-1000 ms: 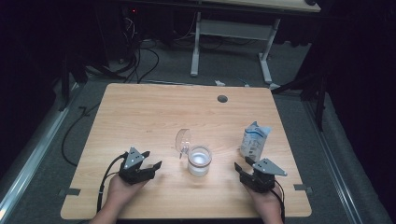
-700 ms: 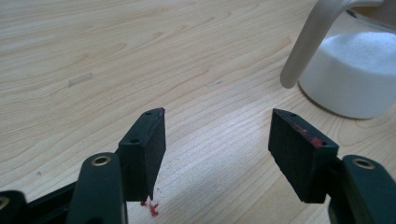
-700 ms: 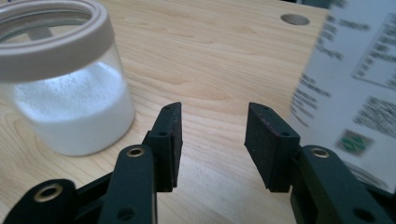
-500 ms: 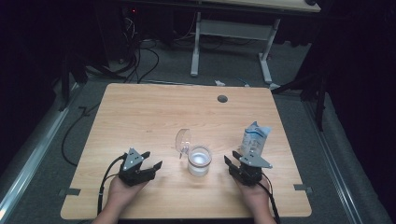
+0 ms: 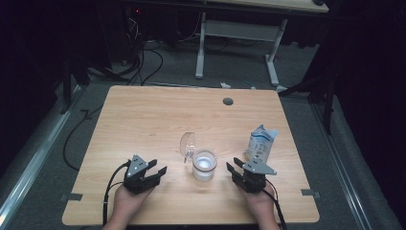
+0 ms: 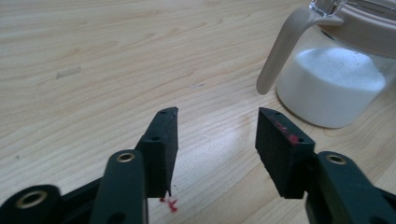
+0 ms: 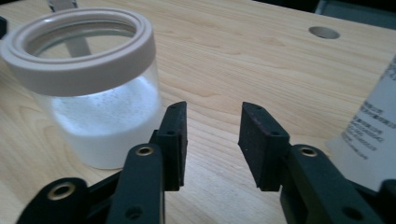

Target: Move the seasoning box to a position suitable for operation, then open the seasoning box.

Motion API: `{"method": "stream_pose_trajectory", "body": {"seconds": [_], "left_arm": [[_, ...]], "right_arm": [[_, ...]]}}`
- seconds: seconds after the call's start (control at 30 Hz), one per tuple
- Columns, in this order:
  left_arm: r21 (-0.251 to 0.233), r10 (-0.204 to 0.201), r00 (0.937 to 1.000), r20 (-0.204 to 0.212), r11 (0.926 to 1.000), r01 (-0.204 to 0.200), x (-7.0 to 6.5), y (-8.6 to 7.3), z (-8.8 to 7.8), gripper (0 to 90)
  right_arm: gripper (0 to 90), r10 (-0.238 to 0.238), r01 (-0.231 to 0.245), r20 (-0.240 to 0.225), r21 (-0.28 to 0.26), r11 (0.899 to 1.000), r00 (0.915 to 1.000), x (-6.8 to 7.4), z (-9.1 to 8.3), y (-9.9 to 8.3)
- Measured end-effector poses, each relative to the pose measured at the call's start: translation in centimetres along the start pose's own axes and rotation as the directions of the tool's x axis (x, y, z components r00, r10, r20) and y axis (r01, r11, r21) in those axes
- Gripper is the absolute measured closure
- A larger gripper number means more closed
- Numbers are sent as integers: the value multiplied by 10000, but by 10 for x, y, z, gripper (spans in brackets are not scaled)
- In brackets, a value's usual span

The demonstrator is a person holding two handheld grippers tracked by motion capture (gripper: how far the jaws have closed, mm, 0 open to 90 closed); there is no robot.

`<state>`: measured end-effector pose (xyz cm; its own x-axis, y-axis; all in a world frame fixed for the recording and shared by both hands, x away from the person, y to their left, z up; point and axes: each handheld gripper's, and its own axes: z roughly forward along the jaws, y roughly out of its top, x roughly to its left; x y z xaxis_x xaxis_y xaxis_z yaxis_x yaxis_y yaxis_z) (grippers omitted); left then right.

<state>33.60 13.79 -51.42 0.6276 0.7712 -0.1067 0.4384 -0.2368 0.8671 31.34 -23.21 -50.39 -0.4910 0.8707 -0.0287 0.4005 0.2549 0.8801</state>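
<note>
Right now I am at the approach step: both my hands rest on the near part of the wooden table (image 5: 143,110), with a clear glass jar (image 5: 204,165) of white powder standing between them and its hinged lid (image 5: 187,143) swung open behind it. A white and blue pouch (image 5: 261,143) stands upright just beyond my right gripper (image 5: 243,171). I judge the next move calls for steadying the jar and taking up the pouch.

My left gripper (image 5: 154,171) has just been closing, yet its jaws are parted with only bare table between them. My right gripper's jaws have also just been closing; they too stand apart, pinching nothing, with the jar near one side and the pouch near the other.
</note>
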Motion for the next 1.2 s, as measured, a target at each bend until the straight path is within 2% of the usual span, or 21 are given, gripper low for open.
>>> {"method": "stream_pose_trajectory", "body": {"seconds": [0.27, 0.33, 0.47, 0.87, 1.13, 1.2], "left_arm": [[-201, 126, 9999, -59, 9997, -127, -6, 12, 2, 635], [-235, -64, 10000, 45, 9997, 65, -6, 14, 2, 672], [-265, -63, 10000, 16, 9996, 64, -8, 17, 3, 733], [-388, -10, 9998, -181, 9992, 3, -14, 31, 7, 819], [-455, -52, 9998, -184, 9990, 43, -18, 40, 14, 869], [-433, -101, 9998, -180, 9990, 94, -19, 42, 15, 882]], "right_arm": [[716, -4, 3, -288, -31, 10000, 9996, 3, 5, 0], [731, -71, 72, -312, 43, 10000, 9995, 5, 6, -1], [754, -59, 62, -361, 96, 9999, 9993, 5, 6, -2], [793, -79, 85, -516, 114, 9999, 9986, 7, 6, -3], [854, -217, 227, -605, 150, 9996, 9979, 10, 7, -4], [894, -338, 351, -658, 189, 9992, 9973, 11, 6, -5]]}}
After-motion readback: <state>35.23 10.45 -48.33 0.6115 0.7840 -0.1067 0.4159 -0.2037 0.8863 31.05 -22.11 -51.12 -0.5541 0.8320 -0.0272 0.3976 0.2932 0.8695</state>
